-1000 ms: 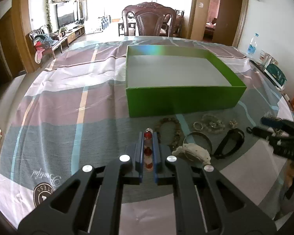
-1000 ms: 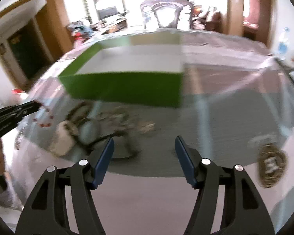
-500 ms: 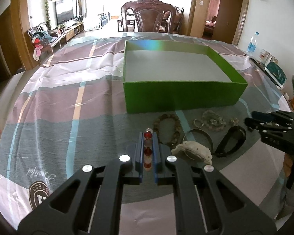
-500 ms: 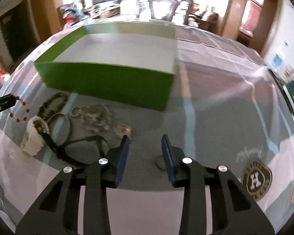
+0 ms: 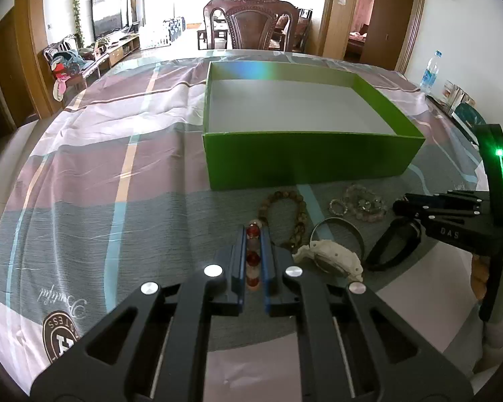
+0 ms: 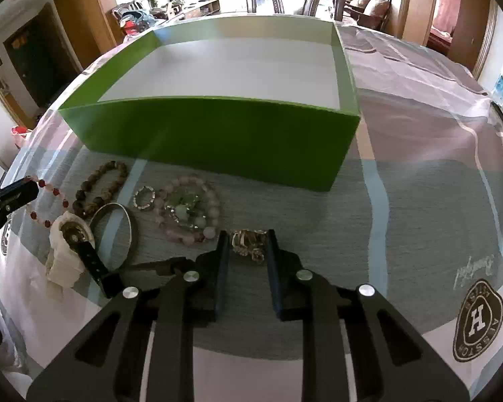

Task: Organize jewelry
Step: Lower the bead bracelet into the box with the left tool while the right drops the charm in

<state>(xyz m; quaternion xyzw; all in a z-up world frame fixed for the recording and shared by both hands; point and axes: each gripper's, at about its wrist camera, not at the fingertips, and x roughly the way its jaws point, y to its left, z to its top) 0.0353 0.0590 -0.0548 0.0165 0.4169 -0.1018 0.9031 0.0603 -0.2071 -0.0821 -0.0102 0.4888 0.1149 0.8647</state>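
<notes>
My left gripper (image 5: pixel 254 231) is shut on a red and pale bead bracelet (image 5: pixel 253 255), held low over the cloth in front of the green box (image 5: pixel 312 164). The bracelet also shows in the right wrist view (image 6: pixel 48 201). My right gripper (image 6: pixel 245 239) is open, its fingers on either side of a small gold chain piece (image 6: pixel 248 240) on the cloth. The green box (image 6: pixel 218 134) stands open with a white floor and nothing in it.
On the cloth before the box lie a brown bead bracelet (image 6: pixel 100 184), a small silver ring (image 6: pixel 144 197), a pink and green bead bracelet (image 6: pixel 189 209), a metal bangle (image 6: pixel 115 227), a white watch (image 6: pixel 67 251) and a black strap (image 5: pixel 394 246). A wooden chair (image 5: pixel 251 23) stands behind the table.
My right gripper moved forward and down to the gold chain piece and narrowed around it. My left gripper stayed shut on the bead bracelet and barely moved.
</notes>
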